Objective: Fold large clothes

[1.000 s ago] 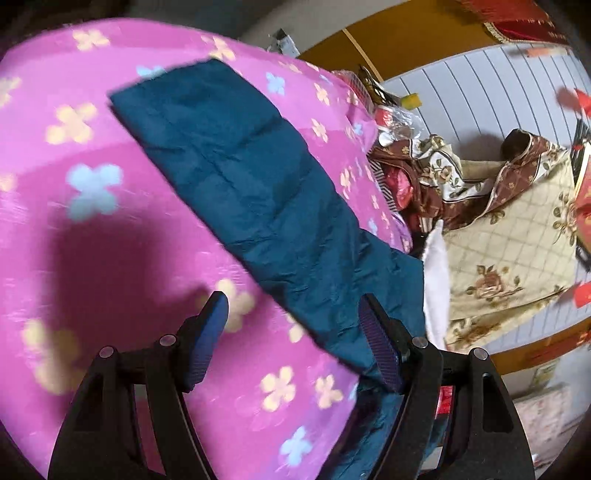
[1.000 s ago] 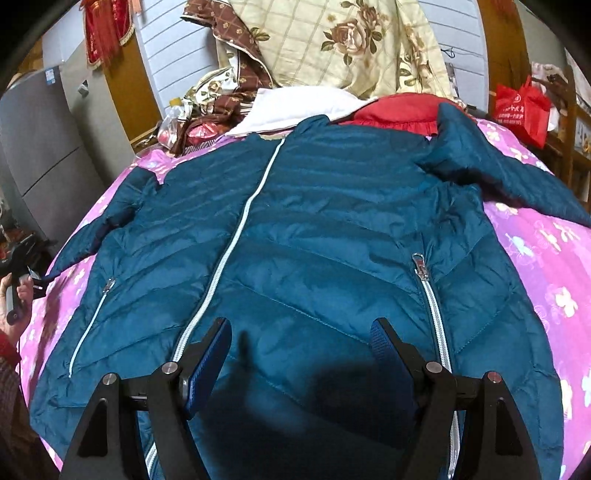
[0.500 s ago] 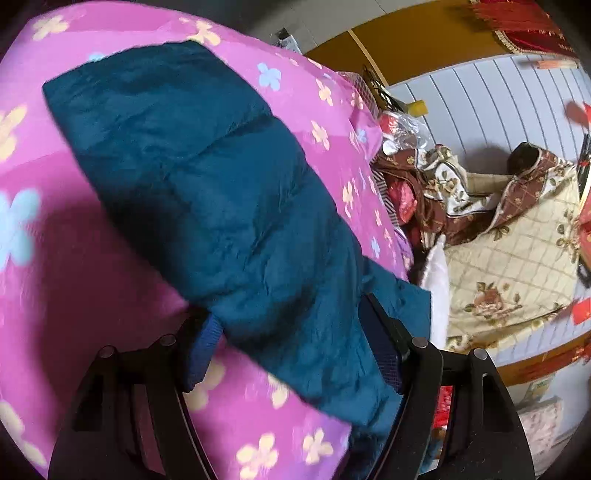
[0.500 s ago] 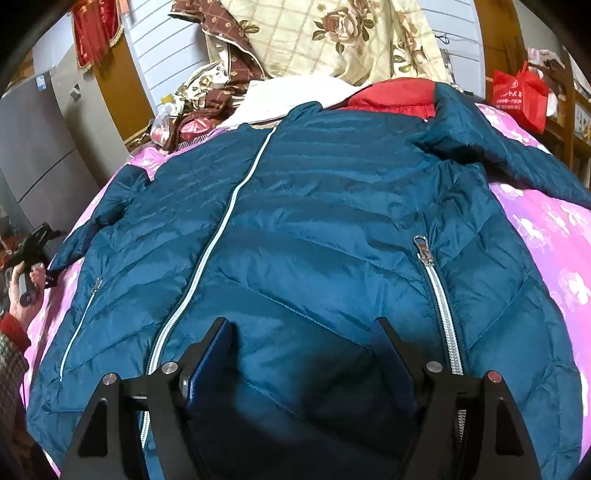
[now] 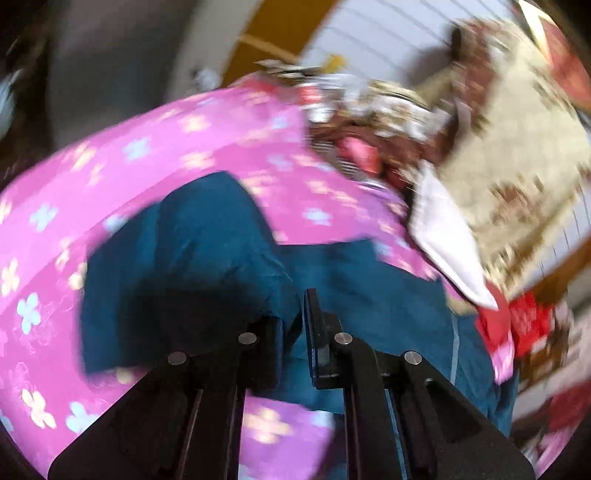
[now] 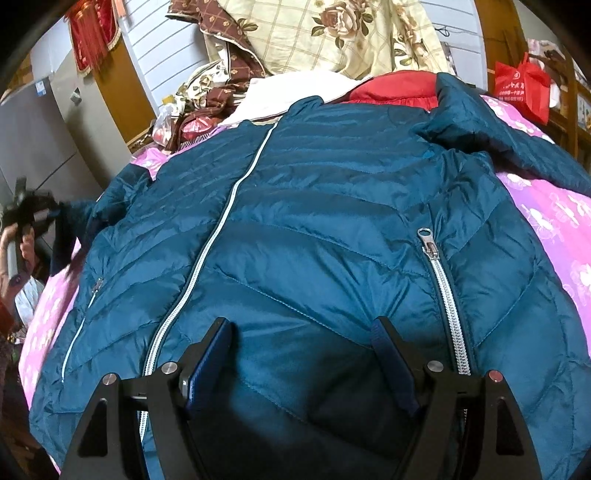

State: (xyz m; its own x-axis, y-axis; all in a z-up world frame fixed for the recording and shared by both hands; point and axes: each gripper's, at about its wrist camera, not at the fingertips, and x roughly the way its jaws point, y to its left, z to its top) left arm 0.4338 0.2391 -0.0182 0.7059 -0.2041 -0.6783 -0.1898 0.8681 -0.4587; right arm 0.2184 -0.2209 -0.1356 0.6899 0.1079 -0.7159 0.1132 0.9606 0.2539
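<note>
A teal quilted jacket lies front up on the pink flowered bedspread, its white centre zip closed. The left gripper is shut on the jacket's sleeve, whose cloth is pinched between the pads and raised off the bedspread; this view is blurred by motion. In the right wrist view that same gripper shows at the far left in a hand, the sleeve hanging from it. The right gripper hovers open over the jacket's lower front, nothing between its fingers. The other sleeve lies spread to the right.
A cream floral quilt, a white cloth and a red garment are piled at the bed's far end. A red bag hangs at the right. A grey cabinet stands at the left.
The left gripper has closed on the sleeve and lifted it, swinging toward the jacket's body. The right gripper has barely moved.
</note>
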